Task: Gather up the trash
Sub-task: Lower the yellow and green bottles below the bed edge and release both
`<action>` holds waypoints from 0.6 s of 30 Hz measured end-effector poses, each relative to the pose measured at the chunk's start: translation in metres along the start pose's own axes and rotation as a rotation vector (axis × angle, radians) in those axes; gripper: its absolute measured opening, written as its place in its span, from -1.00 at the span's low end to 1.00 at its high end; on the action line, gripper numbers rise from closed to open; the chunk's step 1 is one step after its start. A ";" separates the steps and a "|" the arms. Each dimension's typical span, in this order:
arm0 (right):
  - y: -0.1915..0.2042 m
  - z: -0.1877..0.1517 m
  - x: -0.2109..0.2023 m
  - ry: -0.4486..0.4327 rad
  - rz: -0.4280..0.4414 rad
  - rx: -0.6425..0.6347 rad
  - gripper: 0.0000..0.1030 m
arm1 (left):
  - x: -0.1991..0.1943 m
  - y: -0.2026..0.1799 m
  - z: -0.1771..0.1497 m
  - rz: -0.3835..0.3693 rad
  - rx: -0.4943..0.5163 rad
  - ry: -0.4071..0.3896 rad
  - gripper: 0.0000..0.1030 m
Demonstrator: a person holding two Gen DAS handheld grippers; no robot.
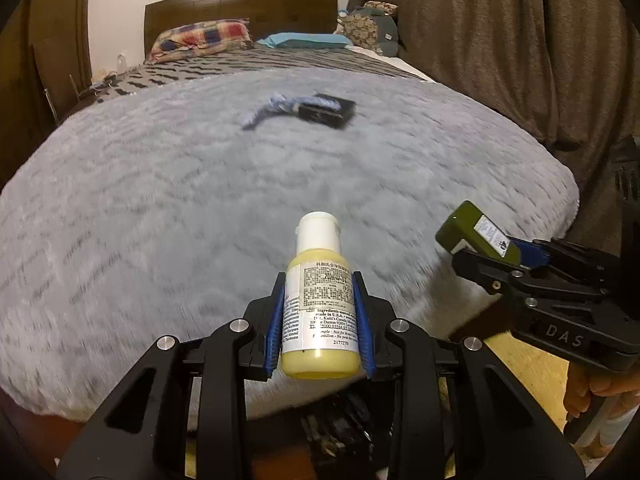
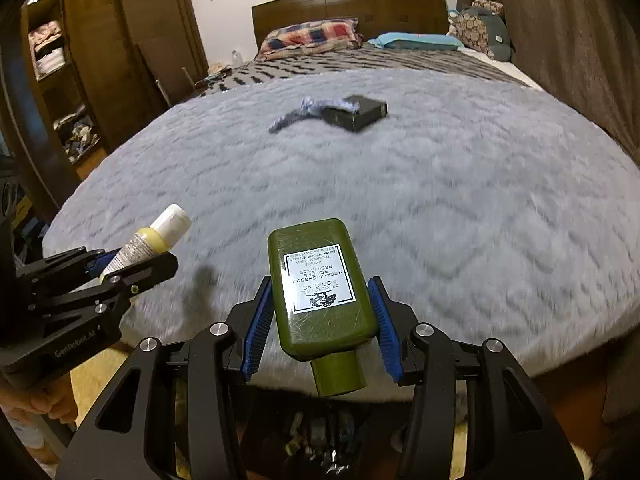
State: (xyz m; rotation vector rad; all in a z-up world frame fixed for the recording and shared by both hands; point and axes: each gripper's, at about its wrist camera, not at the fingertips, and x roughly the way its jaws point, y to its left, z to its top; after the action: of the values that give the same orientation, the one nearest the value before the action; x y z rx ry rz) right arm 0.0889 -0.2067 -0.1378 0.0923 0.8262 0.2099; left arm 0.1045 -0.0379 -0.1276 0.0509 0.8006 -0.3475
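While both grippers hang over the near edge of the grey furry blanket [image 1: 200, 200], each already carries one piece of trash. The left gripper [image 1: 319, 312] has its blue pads clamped on the labelled sides of a small yellow bottle [image 1: 318, 300], white cap pointing away. The right gripper [image 2: 320, 320] is closed on a flat green bottle [image 2: 320, 284], cap toward the camera, held by its narrow edges.

Both bottles look like rigid plastic, light and probably near empty; the smooth, glossy walls could slip, so a hold low on the body across the widest part seems safest, as now.

Two bottles are in hand, one per gripper. Toward the middle of the blanket, well apart from them, lie two more things touching each other: one small black box [image 2: 356, 114] and one crumpled blue-white wrapper [image 2: 308, 110], which should be soft and nearly weightless. The box looks stiff, best taken across its short sides.
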 end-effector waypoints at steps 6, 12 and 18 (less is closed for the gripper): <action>0.003 -0.028 -0.005 0.030 0.010 0.014 -0.07 | -0.002 -0.012 -0.038 -0.018 0.008 0.035 -0.44; -0.001 -0.058 0.003 0.086 0.007 0.034 -0.07 | 0.001 -0.015 -0.072 -0.036 -0.010 0.087 -0.44; -0.001 -0.085 0.019 0.161 0.003 0.033 -0.07 | 0.017 -0.018 -0.100 -0.046 -0.008 0.161 -0.44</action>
State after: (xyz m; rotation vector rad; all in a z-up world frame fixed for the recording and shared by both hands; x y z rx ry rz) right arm 0.0391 -0.2033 -0.2087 0.1090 0.9896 0.2084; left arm 0.0406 -0.0419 -0.2080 0.0532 0.9636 -0.3873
